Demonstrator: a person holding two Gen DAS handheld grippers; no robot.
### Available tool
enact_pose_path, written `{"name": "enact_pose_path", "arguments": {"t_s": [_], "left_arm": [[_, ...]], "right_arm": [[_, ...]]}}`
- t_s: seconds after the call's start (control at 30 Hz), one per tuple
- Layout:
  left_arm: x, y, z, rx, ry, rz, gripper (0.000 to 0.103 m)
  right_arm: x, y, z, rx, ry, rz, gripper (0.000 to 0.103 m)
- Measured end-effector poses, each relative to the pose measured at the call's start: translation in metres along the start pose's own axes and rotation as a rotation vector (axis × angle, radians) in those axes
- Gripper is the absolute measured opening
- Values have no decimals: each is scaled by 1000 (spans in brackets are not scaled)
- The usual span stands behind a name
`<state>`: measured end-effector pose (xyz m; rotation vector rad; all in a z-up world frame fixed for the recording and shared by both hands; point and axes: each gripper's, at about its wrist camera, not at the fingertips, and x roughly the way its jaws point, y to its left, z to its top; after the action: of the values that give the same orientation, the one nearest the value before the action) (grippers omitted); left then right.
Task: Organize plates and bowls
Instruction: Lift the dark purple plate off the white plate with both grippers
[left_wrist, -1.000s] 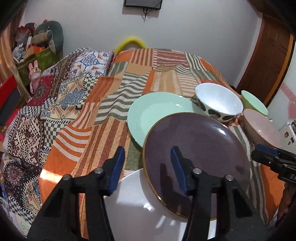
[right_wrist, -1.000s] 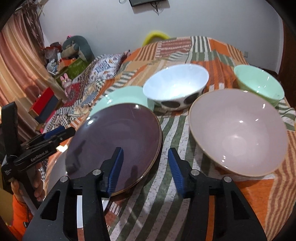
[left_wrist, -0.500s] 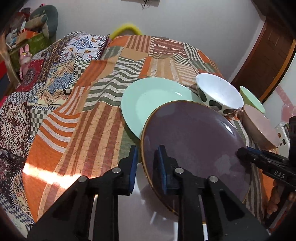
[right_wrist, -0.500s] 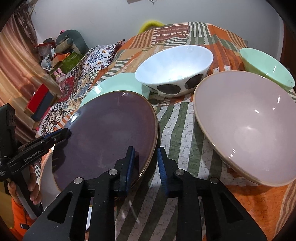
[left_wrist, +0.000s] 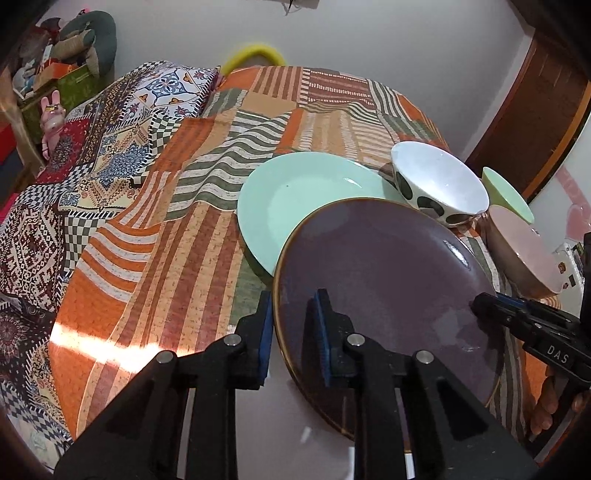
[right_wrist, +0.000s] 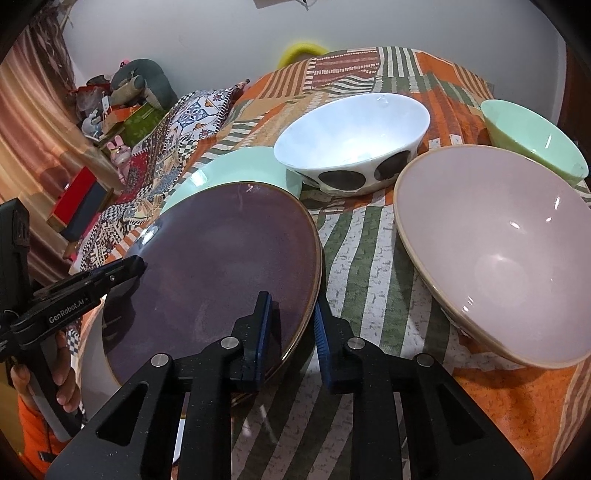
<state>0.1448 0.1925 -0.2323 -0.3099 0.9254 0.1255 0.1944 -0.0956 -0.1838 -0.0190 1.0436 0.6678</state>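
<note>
Purple plate (left_wrist: 388, 280) | 2 hand-held grippers, left (left_wrist: 291, 328) and right (right_wrist: 291, 325), clamp opposite rims | likely for a level lift.

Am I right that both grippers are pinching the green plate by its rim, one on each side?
Not quite: it is the purple plate that the left gripper and the right gripper pinch, as both wrist views show. The green plate lies untouched behind it.

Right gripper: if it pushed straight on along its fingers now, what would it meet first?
The right gripper is shut on the purple plate rim; beyond that, probably the striped cloth, then the spotted white bowl.
</note>
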Motion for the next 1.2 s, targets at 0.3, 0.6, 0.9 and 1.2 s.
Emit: {"name": "enact_pose_path", "arguments": {"t_s": [0.3,0.6,0.9,1.2], "left_arm": [[-20,-10,-4,9,-38,9,21],[-56,-23,-7,25,-97,-1,21],[-94,-43,-16,60,-150,1,21],[-119,-71,-30,98,-176,-12,22]], "right_arm": [[-17,0,-1,14,-29,10,20],[-48,6,-2,8,-92,20,20],[-81,9,-13,2,-146,20,20],[-111,2,-26,10,-200,12,20]]}}
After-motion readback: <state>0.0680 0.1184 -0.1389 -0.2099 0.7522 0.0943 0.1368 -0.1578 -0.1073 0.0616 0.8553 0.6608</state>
